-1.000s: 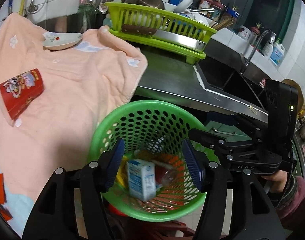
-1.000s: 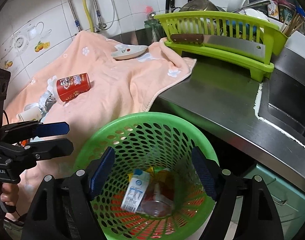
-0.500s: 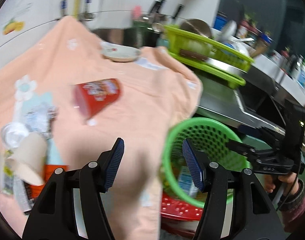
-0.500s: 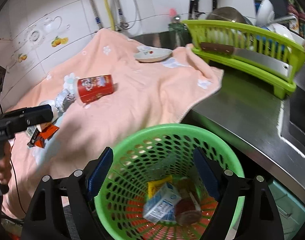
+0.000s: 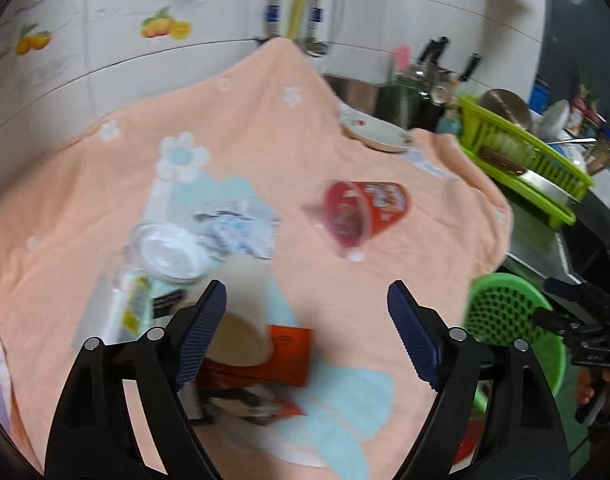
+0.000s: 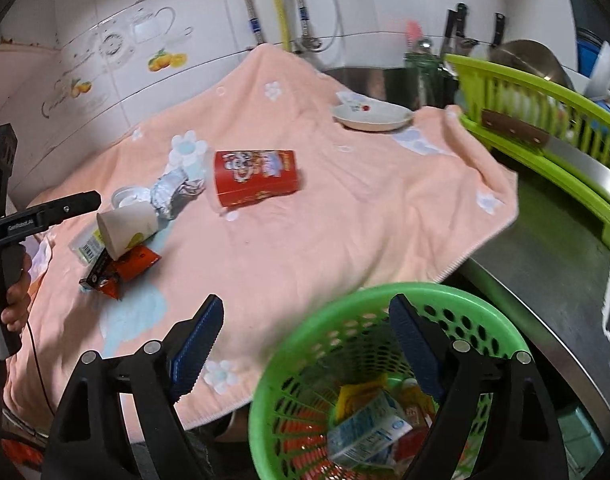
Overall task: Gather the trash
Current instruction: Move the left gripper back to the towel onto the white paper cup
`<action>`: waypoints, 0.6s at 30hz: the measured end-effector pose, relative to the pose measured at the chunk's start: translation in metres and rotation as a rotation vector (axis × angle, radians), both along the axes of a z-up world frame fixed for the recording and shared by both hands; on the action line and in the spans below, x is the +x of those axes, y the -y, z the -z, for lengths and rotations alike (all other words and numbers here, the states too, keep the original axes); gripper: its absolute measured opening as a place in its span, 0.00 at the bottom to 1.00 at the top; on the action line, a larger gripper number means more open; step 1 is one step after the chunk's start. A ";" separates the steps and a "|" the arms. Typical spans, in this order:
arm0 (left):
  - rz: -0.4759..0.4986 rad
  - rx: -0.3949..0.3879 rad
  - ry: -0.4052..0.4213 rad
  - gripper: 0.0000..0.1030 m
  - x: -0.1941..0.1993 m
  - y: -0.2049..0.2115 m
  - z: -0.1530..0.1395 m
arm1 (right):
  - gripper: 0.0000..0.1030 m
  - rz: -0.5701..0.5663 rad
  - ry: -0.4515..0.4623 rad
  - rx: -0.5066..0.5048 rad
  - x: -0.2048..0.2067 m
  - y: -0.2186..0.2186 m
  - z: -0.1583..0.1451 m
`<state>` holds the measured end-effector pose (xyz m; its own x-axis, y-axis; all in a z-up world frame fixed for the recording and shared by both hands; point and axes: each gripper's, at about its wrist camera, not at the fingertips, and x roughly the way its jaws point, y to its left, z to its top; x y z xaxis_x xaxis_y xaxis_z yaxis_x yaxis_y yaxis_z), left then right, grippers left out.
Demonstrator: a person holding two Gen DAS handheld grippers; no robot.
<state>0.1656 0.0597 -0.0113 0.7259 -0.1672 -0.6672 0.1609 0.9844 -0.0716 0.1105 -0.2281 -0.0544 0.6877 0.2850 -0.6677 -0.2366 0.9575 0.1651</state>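
Left tool (image 5: 307, 312) spread wide, empty, above tan paper cup (image 5: 241, 320); straddle cup squarely before clenching.

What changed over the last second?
The left gripper swung from above the green basket to over the trash pile by the paper cup, jaws open, holding nothing. The right gripper stayed open over the basket's rim. The red cup and the carton in the basket are unmoved.

Towel (image 6: 345, 216): peach with white-and-blue flowers. Basket (image 6: 501, 320): green, perforated. Cup (image 6: 255, 176): red, cartoon print. Dish rack (image 6: 545, 128): lime green. Wrapper (image 6: 133, 266): orange.
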 end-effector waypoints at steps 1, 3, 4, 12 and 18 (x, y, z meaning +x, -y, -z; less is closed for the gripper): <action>-0.015 0.009 -0.002 0.84 0.002 -0.006 0.002 | 0.80 -0.005 0.000 -0.001 0.001 -0.003 0.000; -0.035 0.015 -0.010 0.86 0.006 -0.016 0.006 | 0.80 -0.021 0.001 -0.003 0.007 -0.010 -0.002; -0.041 0.017 -0.017 0.86 0.009 -0.020 0.009 | 0.80 -0.031 0.000 -0.005 0.009 -0.015 -0.002; -0.026 0.005 -0.085 0.88 0.025 -0.035 0.030 | 0.80 -0.104 -0.003 -0.034 0.027 -0.051 -0.005; 0.005 0.043 -0.114 0.89 0.035 -0.032 0.039 | 0.80 -0.146 -0.007 -0.056 0.039 -0.074 -0.004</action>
